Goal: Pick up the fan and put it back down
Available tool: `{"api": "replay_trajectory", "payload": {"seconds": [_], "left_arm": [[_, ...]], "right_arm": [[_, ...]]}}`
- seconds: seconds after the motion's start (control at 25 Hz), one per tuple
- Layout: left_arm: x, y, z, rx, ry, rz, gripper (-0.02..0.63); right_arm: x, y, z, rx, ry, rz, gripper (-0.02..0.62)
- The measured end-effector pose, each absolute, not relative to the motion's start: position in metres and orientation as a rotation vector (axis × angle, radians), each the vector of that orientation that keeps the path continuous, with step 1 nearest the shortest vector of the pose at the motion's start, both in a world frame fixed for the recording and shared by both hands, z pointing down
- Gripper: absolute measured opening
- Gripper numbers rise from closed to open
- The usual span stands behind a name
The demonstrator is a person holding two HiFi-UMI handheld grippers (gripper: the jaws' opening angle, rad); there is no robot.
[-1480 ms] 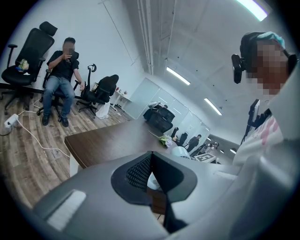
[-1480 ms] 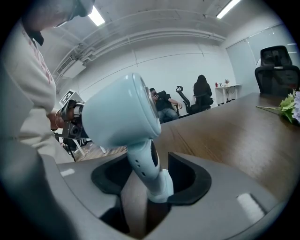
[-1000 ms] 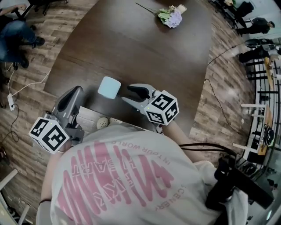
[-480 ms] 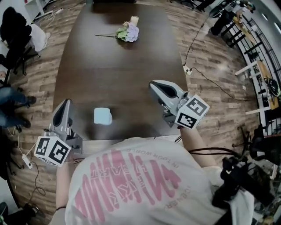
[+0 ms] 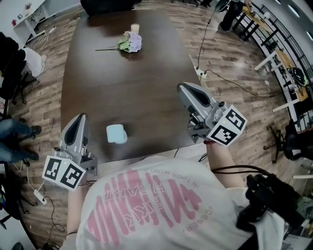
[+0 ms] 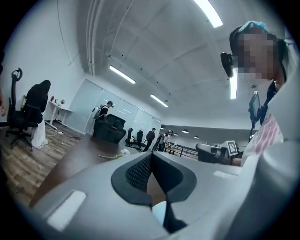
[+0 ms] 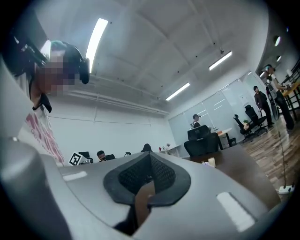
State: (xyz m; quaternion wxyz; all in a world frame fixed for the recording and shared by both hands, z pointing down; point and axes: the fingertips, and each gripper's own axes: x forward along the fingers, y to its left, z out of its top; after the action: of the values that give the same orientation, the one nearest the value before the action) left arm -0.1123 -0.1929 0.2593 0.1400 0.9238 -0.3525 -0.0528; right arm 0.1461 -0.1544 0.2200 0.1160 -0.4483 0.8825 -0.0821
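Observation:
The fan (image 5: 116, 134) is a small pale-blue block with rounded corners, lying on the dark brown table (image 5: 146, 88) close to its near edge. My left gripper (image 5: 80, 118) is held to the left of it, pointing away from me, jaws shut and empty. In the left gripper view its pads (image 6: 138, 171) meet at the tip and a bit of the pale-blue fan (image 6: 159, 213) shows below them. My right gripper (image 5: 182, 88) is raised well to the right of the fan, over the table's right edge. It is shut with nothing held, its pads (image 7: 159, 174) pressed together.
A bunch of flowers with a small candle (image 5: 130, 43) lies at the table's far end, with a dark office chair (image 5: 105, 5) beyond it. A cable and power strip (image 5: 200, 73) lie on the wooden floor to the right. People sit at the left.
Both grippers have lifted and drawn apart from the fan. The right one stood open beside the fan and is now shut, empty, up at the right. The fan stays on the table.

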Motion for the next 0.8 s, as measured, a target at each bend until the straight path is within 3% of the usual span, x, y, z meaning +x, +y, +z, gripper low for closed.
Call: {"api": "replay_trajectory", "payload": {"seconds": [0.8], "left_arm": [[-0.125, -0.181, 0.269, 2.658, -1.008, -0.115, 0.018]], "right_arm": [[0.136, -0.154, 0.251, -1.36, 2.569, -0.331, 0.005]]}}
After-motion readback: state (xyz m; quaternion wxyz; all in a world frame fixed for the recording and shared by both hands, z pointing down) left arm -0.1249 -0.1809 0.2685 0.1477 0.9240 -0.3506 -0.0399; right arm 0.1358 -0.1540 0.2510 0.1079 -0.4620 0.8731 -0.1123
